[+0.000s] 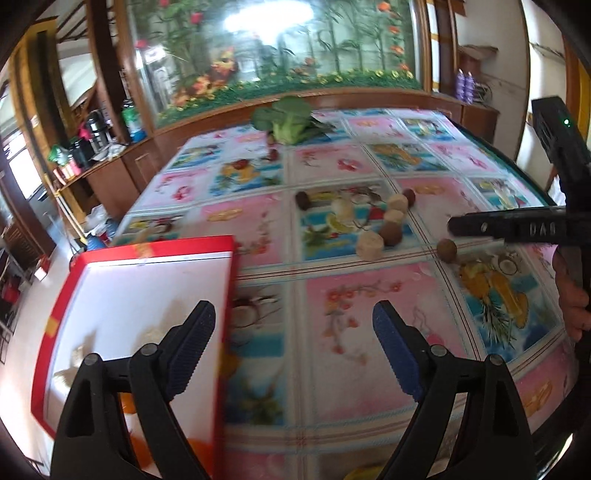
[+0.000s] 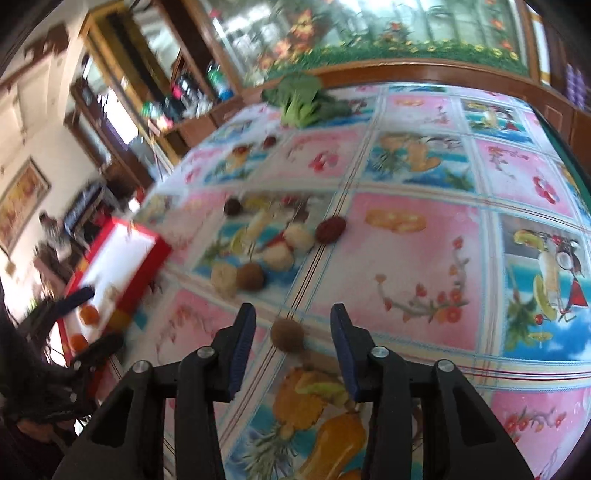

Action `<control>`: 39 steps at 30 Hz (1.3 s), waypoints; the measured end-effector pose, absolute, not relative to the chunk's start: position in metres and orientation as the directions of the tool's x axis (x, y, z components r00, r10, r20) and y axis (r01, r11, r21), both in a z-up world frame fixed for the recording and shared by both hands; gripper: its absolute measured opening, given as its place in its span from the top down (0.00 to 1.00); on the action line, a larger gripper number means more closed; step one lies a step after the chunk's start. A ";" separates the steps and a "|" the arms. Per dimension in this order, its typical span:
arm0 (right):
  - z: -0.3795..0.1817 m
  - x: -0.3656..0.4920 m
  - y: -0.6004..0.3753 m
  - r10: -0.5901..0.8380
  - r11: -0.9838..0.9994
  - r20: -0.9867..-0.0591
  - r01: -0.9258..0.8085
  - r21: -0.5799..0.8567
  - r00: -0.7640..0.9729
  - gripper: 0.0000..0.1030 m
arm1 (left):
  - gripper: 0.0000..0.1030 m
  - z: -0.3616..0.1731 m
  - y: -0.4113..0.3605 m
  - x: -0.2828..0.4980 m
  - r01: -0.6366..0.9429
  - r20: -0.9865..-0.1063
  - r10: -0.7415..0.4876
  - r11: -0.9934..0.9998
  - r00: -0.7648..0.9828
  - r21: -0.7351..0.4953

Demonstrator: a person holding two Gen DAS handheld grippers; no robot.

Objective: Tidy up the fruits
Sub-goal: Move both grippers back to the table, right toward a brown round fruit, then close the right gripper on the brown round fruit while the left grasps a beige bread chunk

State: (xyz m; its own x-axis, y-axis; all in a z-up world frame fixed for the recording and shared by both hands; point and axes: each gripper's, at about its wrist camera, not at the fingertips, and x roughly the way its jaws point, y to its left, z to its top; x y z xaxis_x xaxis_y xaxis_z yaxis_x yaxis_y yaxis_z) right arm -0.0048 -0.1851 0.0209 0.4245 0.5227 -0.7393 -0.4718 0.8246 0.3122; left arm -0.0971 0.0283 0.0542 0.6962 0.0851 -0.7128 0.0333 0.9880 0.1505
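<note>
We see a desk (image 1: pixel 369 314) covered in pink and blue squares printed with flowers and fruit. Beside the red-walled, white-floored box (image 1: pixel 147 280) lie brown and cream fruits (image 1: pixel 384 225); beyond them, green leafy vegetables (image 1: pixel 288 118).

Glossy tablecloth (image 2: pixel 406 258); matt plastic hand-held gripper (image 2: pixel 291 350)

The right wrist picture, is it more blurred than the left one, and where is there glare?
Yes: in the right wrist view the red box and the fruits beyond the right gripper are smeared; in the left wrist view the fruit cluster is sharper, but glare whitens the glass panel behind the table, and the fisheye bends the table edge.
</note>
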 end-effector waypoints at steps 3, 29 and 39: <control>0.015 -0.005 -0.180 0.506 0.827 -0.756 -0.482 0.289 0.415 0.65 | 0.15 0.047 0.022 -0.082 0.053 -0.724 0.067 0.988 0.686 0.142; 0.008 0.017 -0.206 0.434 0.897 -0.780 -0.295 0.329 0.451 0.80 | 0.40 0.013 -0.015 -0.003 0.153 -0.818 -0.017 0.984 0.575 0.087; 0.011 0.020 -0.217 0.435 0.900 -0.762 -0.246 0.360 0.480 0.80 | 0.65 0.013 -0.020 0.006 0.187 -0.816 -0.094 0.982 0.571 0.017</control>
